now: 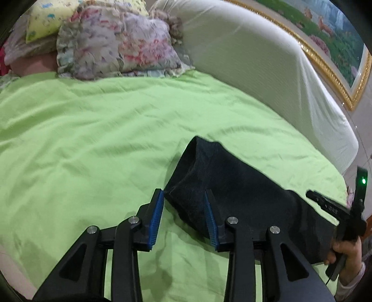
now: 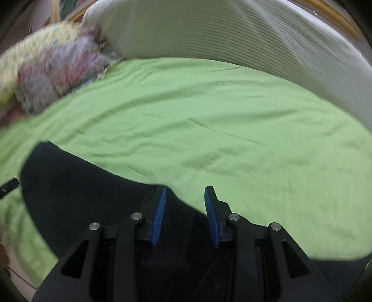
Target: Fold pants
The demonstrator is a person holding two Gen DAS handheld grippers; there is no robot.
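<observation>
Black pants (image 1: 232,185) lie on the green bed sheet (image 1: 104,139), folded into a long dark band that runs to the right. My left gripper (image 1: 184,192) is open, its blue pads either side of the band's near left corner, just above it. In the right wrist view the pants (image 2: 81,185) fill the lower left. My right gripper (image 2: 186,189) is open above the pants' right edge, holding nothing. The right gripper and the hand on it also show in the left wrist view (image 1: 344,216) at the far right.
Floral pillows (image 1: 116,44) and a yellow patterned pillow (image 1: 48,16) lie at the head of the bed. A white padded headboard (image 1: 267,65) curves along the back and right. A gold-framed picture (image 1: 330,41) hangs behind it.
</observation>
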